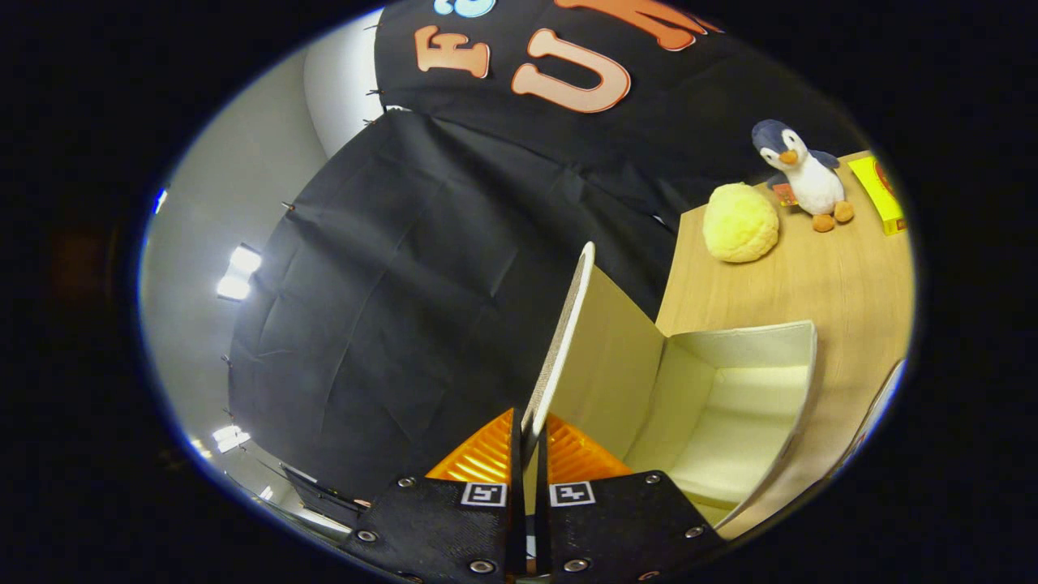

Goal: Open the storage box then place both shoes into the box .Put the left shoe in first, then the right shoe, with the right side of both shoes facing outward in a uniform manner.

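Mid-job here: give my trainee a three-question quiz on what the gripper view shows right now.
1. True or false: the gripper is shut on the storage box lid.
2. The storage box interior holds: A) one shoe B) two shoes C) no shoes.
3. Which toy stands beside the yellow plush ball on the table?

Key: 1 true; 2 C, as far as its interior shows; 3 the penguin.

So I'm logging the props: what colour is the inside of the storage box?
Cream, pale off-white, seen best in the gripper view: storage box, its lid pinched by the gripper.
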A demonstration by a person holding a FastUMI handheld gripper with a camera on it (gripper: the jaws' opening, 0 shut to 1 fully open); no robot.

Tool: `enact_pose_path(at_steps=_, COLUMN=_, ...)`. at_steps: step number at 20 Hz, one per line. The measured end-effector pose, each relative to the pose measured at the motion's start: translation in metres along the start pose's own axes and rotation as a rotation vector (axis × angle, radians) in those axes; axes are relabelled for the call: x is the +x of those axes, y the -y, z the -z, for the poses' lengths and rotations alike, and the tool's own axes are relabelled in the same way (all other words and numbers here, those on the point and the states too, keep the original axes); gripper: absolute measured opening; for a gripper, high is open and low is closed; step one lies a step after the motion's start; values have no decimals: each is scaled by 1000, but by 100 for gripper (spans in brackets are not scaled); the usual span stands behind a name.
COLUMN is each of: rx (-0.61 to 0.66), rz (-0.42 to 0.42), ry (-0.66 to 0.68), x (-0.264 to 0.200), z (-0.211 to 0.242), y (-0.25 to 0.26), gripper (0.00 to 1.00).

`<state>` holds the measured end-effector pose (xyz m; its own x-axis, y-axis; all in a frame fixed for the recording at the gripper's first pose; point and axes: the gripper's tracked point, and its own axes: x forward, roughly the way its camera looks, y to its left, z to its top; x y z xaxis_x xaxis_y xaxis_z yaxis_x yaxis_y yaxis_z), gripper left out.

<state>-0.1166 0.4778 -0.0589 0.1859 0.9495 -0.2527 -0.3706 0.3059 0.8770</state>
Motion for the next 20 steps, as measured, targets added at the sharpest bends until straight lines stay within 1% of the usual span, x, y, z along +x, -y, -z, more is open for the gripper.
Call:
enact_pose_path(at_steps=4, rx=-11, rz=-3, ry=-21, x=36, z=2, y=-20, gripper=5)
enact_pose_path(at_steps=7, rx=33, rz=-30, ry=-51, x=65, z=10, y=-24, gripper=6)
enact_pose_path(at_steps=9, rx=56, rz=-34, ry=-60, x=80, z=12, y=-28, gripper=6)
enact_pose_path(at_steps=15, rx=101, rz=1, ry=-59, x=123, z=16, y=-27, gripper=10)
enact_pose_path(at_steps=17, rx=94, rz=18, ry=-51, x=133, z=14, y=-27, gripper=11)
enact_pose_path(at_steps=18, rx=95, rz=27, ry=-37, x=134, z=10, y=-26, gripper=18)
enact_pose_path(at_steps=19, rx=102, rz=32, ry=-26, x=136, z=9, y=-23, gripper=23)
enact_pose_path(at_steps=20, rx=114, rz=35, ry=-13, x=132, z=6, y=-20, gripper=33)
